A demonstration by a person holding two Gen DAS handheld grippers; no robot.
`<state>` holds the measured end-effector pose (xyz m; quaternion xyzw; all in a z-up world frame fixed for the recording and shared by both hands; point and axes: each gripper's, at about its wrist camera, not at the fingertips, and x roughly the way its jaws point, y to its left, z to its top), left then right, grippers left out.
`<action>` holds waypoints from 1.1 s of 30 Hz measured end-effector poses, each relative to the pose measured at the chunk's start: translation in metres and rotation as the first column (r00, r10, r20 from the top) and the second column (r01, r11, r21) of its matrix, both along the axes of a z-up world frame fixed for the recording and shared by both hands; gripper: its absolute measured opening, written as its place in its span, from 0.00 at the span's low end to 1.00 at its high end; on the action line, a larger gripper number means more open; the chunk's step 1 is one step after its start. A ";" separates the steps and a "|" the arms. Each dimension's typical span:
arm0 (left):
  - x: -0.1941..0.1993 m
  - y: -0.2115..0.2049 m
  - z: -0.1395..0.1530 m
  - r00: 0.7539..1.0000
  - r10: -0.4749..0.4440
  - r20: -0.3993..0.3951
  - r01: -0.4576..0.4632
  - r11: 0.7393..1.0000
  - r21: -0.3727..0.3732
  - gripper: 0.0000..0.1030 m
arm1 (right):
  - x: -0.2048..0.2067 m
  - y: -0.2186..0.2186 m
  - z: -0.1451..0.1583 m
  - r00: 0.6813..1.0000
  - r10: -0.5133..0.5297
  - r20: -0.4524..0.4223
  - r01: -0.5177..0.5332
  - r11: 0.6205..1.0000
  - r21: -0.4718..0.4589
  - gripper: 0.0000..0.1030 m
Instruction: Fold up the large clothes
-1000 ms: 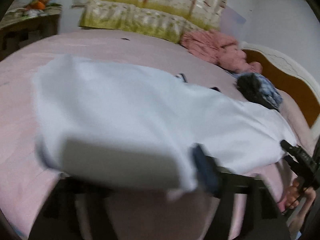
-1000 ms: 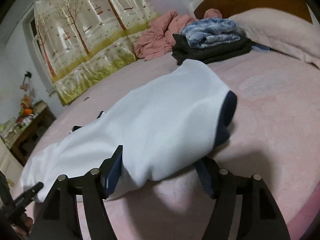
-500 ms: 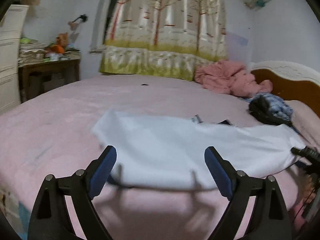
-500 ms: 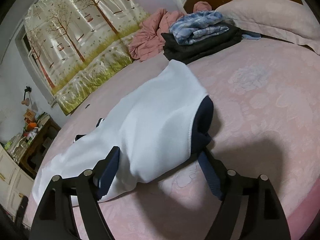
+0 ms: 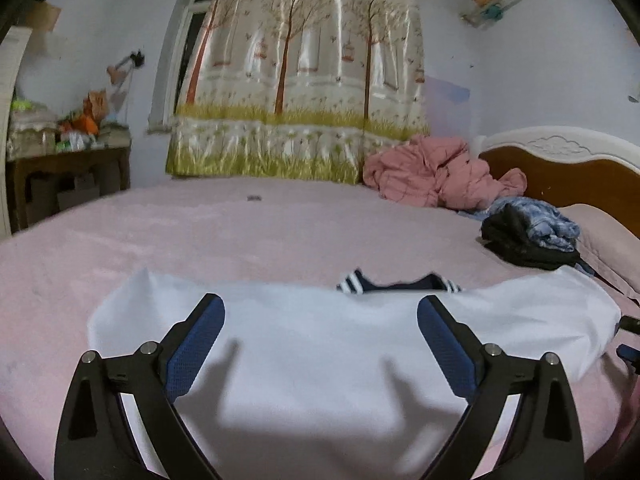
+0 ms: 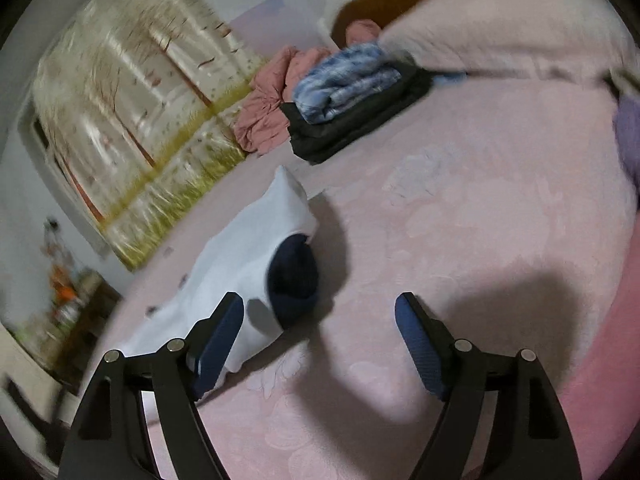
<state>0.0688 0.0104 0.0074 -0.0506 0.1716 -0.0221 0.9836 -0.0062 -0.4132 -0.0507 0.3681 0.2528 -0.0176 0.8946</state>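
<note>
A large white garment [image 5: 320, 344] with navy striped trim [image 5: 384, 284] lies folded lengthwise on the pink bed [image 5: 240, 232]. My left gripper [image 5: 320, 320] is open and empty just above its near edge. In the right wrist view the garment [image 6: 244, 248] shows a dark navy opening [image 6: 294, 276] at its near end. My right gripper [image 6: 320, 316] is open and empty, above the bed, to the right of that end.
A stack of folded dark and blue clothes [image 5: 528, 236] and a crumpled pink quilt [image 5: 436, 176] lie near the headboard [image 5: 568, 176]. A pillow [image 6: 500, 28] lies at the bed's head. A cluttered wooden table [image 5: 68, 168] stands at the left by the curtain [image 5: 304, 80].
Both grippers have let go of the garment and drawn back; it now lies flat on the bed. The right gripper has swung to the right, off the garment's end.
</note>
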 end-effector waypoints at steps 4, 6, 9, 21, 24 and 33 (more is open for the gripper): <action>0.004 0.009 -0.005 0.999 -0.018 -0.039 0.015 0.997 -0.070 0.94 | 0.015 0.000 -0.002 0.997 0.081 0.011 -0.082 0.995 0.061 0.78; 0.004 0.010 -0.008 0.998 -0.020 -0.064 0.015 0.997 -0.081 0.94 | 0.026 0.004 -0.002 0.996 0.094 0.010 -0.094 0.992 0.080 0.78; 0.004 0.008 -0.017 0.995 -0.037 -0.091 0.029 0.997 -0.078 0.94 | 0.045 0.012 -0.002 0.995 0.099 0.017 -0.099 0.992 0.071 0.78; -0.063 0.031 0.034 0.990 0.034 0.138 -0.019 0.993 -0.113 0.91 | 0.078 0.151 0.087 0.953 0.296 0.068 -0.248 0.888 -0.388 0.14; -0.066 0.037 0.045 0.988 0.021 0.153 0.002 0.988 -0.151 0.91 | 0.086 0.215 0.076 0.899 0.438 -0.014 -0.403 0.813 -0.420 0.14; -0.051 0.041 0.020 0.999 0.016 0.052 -0.008 0.987 -0.160 0.91 | 0.070 0.236 0.050 0.809 0.586 -0.036 -0.567 0.764 -0.309 0.29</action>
